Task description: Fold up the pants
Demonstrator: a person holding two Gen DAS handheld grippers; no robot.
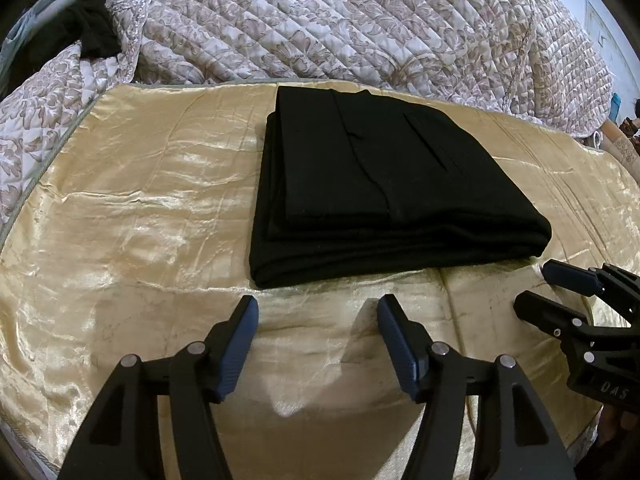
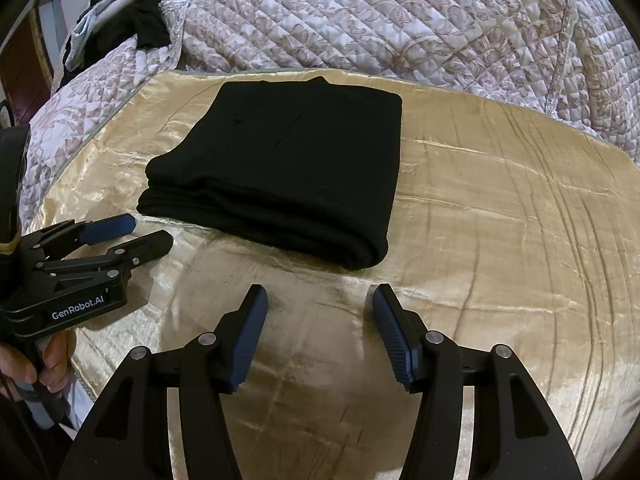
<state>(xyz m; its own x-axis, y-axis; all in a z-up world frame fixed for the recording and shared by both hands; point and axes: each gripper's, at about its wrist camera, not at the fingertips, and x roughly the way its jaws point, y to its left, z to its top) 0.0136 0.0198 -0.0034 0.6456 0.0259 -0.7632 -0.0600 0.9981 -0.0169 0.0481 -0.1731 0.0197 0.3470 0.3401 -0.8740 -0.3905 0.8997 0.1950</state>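
Observation:
The black pants (image 1: 384, 184) lie folded into a thick, neat rectangle on a shiny gold cloth (image 1: 132, 216). They also show in the right wrist view (image 2: 288, 168). My left gripper (image 1: 316, 310) is open and empty, a short way in front of the pants' near edge. My right gripper (image 2: 320, 298) is open and empty, just in front of the pants' near right corner. The right gripper also shows at the right edge of the left wrist view (image 1: 532, 284). The left gripper also shows at the left of the right wrist view (image 2: 152, 230), held in a hand.
A quilted floral bedspread (image 1: 360, 20) lies bunched behind the gold cloth (image 2: 500, 208). A dark garment (image 1: 92, 32) sits at the far left on the bedding. The gold cloth's near edge drops off at the lower left.

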